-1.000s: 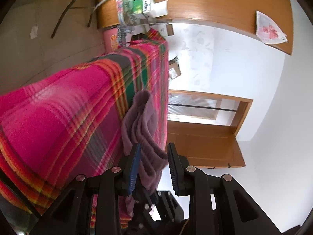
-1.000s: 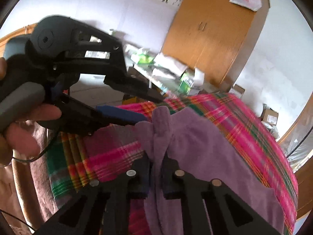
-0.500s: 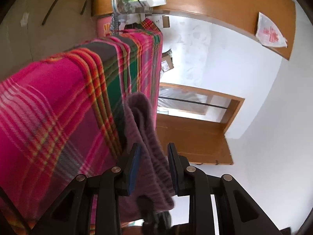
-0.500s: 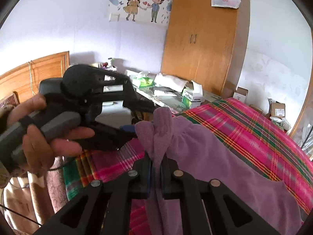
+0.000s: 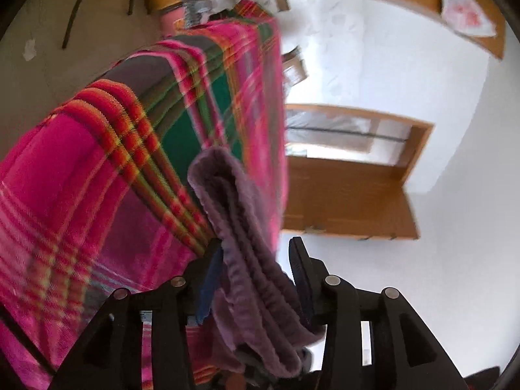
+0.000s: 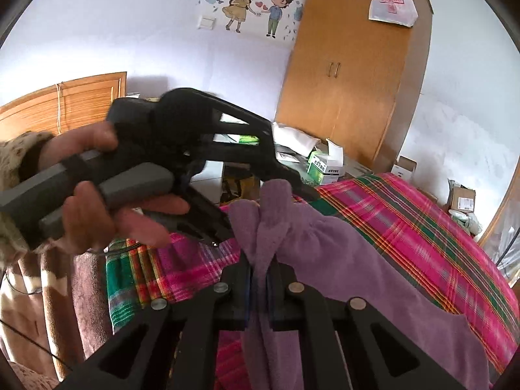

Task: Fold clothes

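A purple fleece garment (image 6: 341, 260) hangs over the pink plaid bedspread (image 6: 406, 221). My right gripper (image 6: 258, 273) is shut on a bunched fold of it, whose tip sticks up above the fingers. In the right wrist view a hand (image 6: 97, 214) holds my left gripper (image 6: 269, 214), with its jaws spread on either side of that tip. In the left wrist view the bunched purple garment (image 5: 221, 178) runs between the fingers of my left gripper (image 5: 253, 250). It touches the left finger, and a gap shows on the right side.
A wooden wardrobe (image 6: 351, 81) with a plastic bag (image 6: 393, 0) on top stands behind the bed. A cluttered table with boxes (image 6: 325, 165) is beside it. Cardboard boxes (image 6: 461, 198) sit at the far right. A brown striped blanket (image 6: 48, 292) lies at the left.
The left gripper has moved closer around the fold's tip and its jaws have spread a little wider. The right gripper has stayed shut on the cloth while its view tilted upward.
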Demonstrator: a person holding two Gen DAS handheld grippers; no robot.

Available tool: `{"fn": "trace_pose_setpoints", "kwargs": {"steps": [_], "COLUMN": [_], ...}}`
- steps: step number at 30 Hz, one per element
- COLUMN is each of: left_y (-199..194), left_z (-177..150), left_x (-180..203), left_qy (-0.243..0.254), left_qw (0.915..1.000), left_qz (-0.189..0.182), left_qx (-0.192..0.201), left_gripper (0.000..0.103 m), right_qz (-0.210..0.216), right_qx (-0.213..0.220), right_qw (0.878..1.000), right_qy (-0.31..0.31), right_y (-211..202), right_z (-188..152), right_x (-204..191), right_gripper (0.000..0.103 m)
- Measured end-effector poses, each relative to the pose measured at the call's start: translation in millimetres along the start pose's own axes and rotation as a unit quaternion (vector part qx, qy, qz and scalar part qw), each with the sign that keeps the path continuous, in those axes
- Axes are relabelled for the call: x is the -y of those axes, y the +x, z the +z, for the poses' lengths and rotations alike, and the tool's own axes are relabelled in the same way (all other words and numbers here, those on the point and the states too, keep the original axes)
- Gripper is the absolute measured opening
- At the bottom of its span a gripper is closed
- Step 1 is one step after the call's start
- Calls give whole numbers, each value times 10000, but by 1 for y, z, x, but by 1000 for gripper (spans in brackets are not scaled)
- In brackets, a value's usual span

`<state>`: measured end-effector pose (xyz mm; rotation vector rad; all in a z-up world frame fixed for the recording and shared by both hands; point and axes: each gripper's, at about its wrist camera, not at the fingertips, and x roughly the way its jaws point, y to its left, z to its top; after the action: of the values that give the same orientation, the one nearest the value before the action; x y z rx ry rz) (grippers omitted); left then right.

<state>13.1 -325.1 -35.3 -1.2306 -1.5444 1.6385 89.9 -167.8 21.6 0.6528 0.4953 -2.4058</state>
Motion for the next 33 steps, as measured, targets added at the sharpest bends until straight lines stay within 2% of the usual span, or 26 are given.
{"fn": "trace_pose_setpoints", "kwargs": {"steps": [11, 13, 15, 17, 20, 23, 28, 33], "left_y": [30, 29, 27, 23, 16, 9, 1, -1], "left_z": [8, 7, 8, 6, 5, 5, 8, 11], "left_x": [8, 6, 6, 6, 12, 21, 30, 7], "left_qy": [178, 178, 198, 265, 502, 758, 1233, 945], "left_qw": [9973, 9970, 9967, 9965, 9953, 9917, 9815, 9828], "left_qz": [647, 711, 762, 784, 818, 1023, 1427, 1560], "left_qx": [-307, -254, -190, -84, 87, 202, 332, 301], "left_gripper": [41, 36, 24, 21, 18, 18, 18, 17], "right_qz": [-11, -19, -18, -4, 30, 72, 208, 306], "right_qx": [-40, -62, -74, -84, -105, -88, -206, -476], "right_qw": [10000, 10000, 9999, 10000, 9999, 9999, 9993, 9973], "right_qy": [-78, -76, -74, -50, -11, -38, 237, 463], "right_y": [3, 5, 6, 8, 11, 13, 21, 32], "right_z": [2, 2, 3, 4, 6, 9, 16, 9], "right_x": [-5, -5, -6, -6, -8, -9, -5, -4], "right_gripper": [7, 7, 7, 7, 7, 7, 7, 7]}}
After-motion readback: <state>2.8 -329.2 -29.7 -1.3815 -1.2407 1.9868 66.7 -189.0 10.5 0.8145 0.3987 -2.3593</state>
